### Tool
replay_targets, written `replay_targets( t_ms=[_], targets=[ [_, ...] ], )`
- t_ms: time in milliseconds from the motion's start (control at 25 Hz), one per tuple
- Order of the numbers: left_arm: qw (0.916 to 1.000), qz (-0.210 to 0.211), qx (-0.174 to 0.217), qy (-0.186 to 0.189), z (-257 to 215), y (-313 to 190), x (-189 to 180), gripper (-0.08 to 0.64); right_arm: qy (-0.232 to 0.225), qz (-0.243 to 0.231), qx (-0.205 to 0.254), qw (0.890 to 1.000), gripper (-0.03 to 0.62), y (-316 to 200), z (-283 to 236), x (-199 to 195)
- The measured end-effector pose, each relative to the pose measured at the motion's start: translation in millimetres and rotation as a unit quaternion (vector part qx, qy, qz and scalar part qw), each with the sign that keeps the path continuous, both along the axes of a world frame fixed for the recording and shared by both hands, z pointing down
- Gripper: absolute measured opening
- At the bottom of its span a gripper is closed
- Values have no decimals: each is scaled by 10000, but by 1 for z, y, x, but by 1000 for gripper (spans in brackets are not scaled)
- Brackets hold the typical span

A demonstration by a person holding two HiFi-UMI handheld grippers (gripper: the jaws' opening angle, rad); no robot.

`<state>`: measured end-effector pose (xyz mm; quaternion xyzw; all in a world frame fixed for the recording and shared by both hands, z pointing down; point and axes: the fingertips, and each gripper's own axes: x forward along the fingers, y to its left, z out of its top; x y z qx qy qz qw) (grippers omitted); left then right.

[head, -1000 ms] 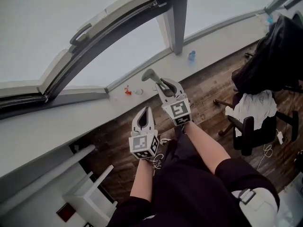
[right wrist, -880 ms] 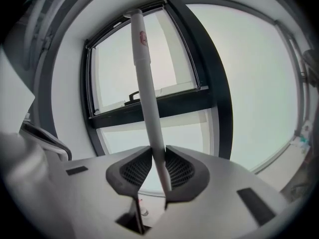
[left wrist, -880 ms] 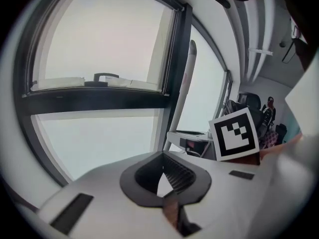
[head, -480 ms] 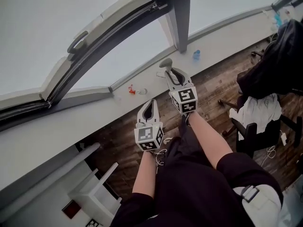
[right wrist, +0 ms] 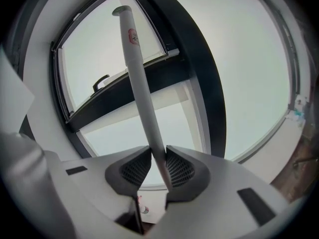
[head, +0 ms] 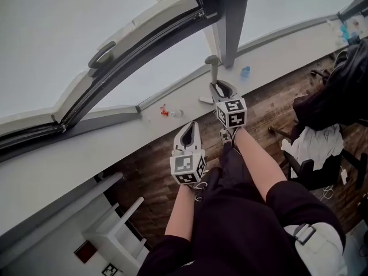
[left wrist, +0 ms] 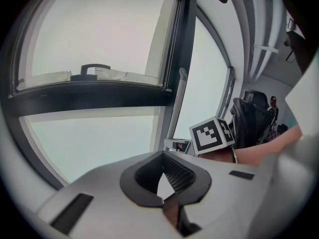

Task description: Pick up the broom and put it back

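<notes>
Since a second ago both grippers have drawn closer to the windowsill (head: 115, 140). The broom handle (head: 212, 68), slanted then, now stands nearly upright just ahead of the right gripper (head: 218, 87). That gripper's jaws have just been easing wider, yet the pale handle is still between its ribbed pads (right wrist: 134, 167), which touch it on both sides below its capped top end. The shaft rises above the jaws beside the dark window post (head: 230, 16). Behind and beside the right one, the left gripper (head: 189, 126) is apart from the broom, its jaws together on nothing.
</notes>
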<state>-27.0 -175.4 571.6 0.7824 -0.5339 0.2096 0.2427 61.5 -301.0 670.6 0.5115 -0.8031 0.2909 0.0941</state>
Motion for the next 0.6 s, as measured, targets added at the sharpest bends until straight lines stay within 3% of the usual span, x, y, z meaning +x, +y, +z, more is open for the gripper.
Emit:
replay_targets(
  t_ms=[600],
  targets=[
    [9993, -350, -85, 75, 9, 2, -22, 2, 383, -806, 362, 9954, 104, -17, -4, -48]
  ],
)
